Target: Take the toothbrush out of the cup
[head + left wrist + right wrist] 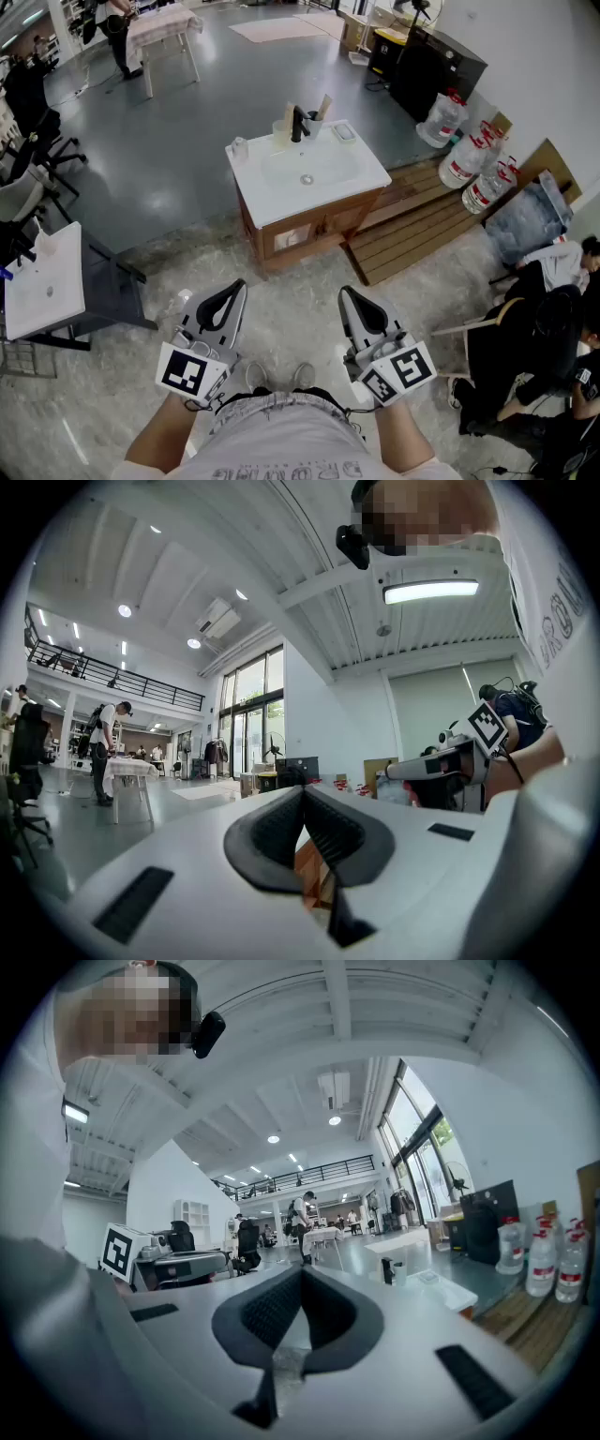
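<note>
A white sink vanity [272, 202] stands a few steps ahead on the floor. At its back edge, beside a black faucet [298, 124], are two cups: a pale one [280, 133] with a light stick-like toothbrush [289, 116] in it, and another [315, 126] holding a similar stick. My left gripper [237, 288] and right gripper [346, 294] are held level, side by side, low in the head view and far short of the vanity. Both are shut with nothing between the jaws. In the right gripper view the vanity top [469, 1293] shows small beyond my shut jaws.
A wooden pallet [422, 220] lies right of the vanity, with water bottles [478, 169] and a black cabinet [436, 70] behind it. A person [534, 347] sits at far right. A white sink unit [42, 281] stands at left, with office chairs behind it and a table [164, 33] far back.
</note>
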Tool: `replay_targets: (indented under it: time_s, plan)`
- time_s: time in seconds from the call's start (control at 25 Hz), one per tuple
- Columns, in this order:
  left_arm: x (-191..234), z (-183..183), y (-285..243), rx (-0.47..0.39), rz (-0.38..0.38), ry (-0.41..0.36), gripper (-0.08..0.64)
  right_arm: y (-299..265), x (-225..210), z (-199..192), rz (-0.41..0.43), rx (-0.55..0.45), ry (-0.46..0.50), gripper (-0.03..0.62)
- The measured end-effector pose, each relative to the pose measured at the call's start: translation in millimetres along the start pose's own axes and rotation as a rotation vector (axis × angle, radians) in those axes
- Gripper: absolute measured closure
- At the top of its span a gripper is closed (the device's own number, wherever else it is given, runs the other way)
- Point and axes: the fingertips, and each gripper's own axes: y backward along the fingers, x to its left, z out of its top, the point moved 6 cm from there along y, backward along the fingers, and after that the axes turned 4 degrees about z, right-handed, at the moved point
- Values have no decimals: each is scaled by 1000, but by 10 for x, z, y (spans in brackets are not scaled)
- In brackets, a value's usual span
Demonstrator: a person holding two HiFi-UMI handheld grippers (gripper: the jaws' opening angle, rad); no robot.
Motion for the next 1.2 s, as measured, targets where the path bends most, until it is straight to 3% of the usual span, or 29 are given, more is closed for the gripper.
replay_targets:
  time_s: [1.2]
  plan:
    - [29,-21,-16,7,-19,11,541,-108,33,-22,8,47,48,586]
